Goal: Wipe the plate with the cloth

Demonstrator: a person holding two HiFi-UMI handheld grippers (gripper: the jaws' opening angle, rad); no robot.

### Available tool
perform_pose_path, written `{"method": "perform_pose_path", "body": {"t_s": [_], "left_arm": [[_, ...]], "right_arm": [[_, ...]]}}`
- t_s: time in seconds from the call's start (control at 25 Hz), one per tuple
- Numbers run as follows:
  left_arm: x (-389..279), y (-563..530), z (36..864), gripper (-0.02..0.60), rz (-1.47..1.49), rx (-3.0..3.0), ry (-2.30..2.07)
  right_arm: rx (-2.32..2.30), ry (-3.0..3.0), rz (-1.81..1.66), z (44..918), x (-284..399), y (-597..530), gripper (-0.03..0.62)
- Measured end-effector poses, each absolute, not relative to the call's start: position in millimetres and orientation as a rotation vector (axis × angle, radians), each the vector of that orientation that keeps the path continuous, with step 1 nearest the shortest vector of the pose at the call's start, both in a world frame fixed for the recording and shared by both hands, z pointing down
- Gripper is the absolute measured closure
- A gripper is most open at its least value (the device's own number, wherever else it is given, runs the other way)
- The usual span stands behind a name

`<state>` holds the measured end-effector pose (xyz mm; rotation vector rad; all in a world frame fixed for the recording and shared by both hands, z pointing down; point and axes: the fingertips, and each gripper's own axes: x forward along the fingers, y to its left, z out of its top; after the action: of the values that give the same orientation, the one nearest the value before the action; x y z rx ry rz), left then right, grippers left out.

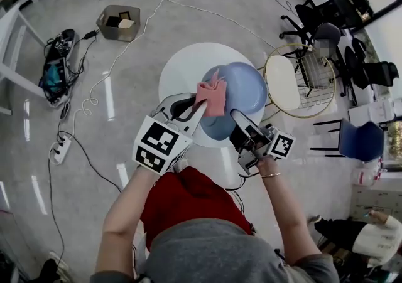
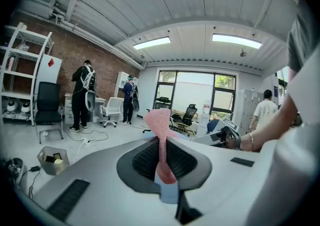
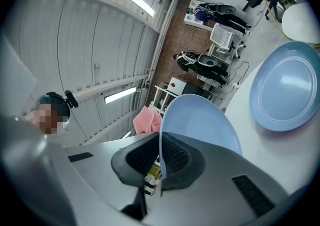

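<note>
Right gripper view: right gripper (image 3: 161,162) clamped on the rim of the pale blue round plate (image 3: 200,120) above the round white table (image 1: 179,71), left gripper (image 2: 163,157) pinching the pink knit cloth (image 2: 159,125) beside it; wipe looks about to start, next needs cloth pressed against the plate face.

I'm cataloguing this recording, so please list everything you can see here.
plate: two, blue; one flat on the table, one in the right hand-held gripper
cloth: one, pink, in the left hand-held gripper
table: one, white, round, centre
bin: one, grey, floor upper left
chair: one, blue, floor right
power strip: one, white, floor left
hand-held gripper: two, grey; left shut on cloth, right shut on plate
</note>
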<state>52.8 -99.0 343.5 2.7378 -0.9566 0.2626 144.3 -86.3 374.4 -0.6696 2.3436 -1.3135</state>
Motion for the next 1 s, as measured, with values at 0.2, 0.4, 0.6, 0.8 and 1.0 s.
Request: {"method": "perform_pose_path", "body": {"t_s": [0.2, 0.4, 0.6, 0.8, 1.0], "left_arm": [[81.3, -99.9, 325.0, 0.548, 0.303, 2.853, -0.808], [106.5, -98.4, 322.3, 0.548, 0.394, 2.917, -0.709], [114.0, -107.3, 338.9, 0.548, 0.500, 2.913, -0.715], [110.5, -121.8, 352.1, 0.548, 0.533, 2.867, -0.772], [94.8, -143.8, 367.1, 0.548, 0.588, 2.819, -0.875]], "right_arm": [[-0.697, 2.387, -1.299, 376.8, 145.0, -83.9, 0.559], [-0.677, 2.402, -1.271, 368.2, 143.0, -78.6, 0.560], [-0.621, 2.397, -1.257, 360.3, 141.1, -73.8, 0.559], [-0.556, 2.360, -1.309, 358.2, 140.9, -69.1, 0.560], [-0.521, 2.362, -1.314, 357.7, 138.1, -69.7, 0.559]]}}
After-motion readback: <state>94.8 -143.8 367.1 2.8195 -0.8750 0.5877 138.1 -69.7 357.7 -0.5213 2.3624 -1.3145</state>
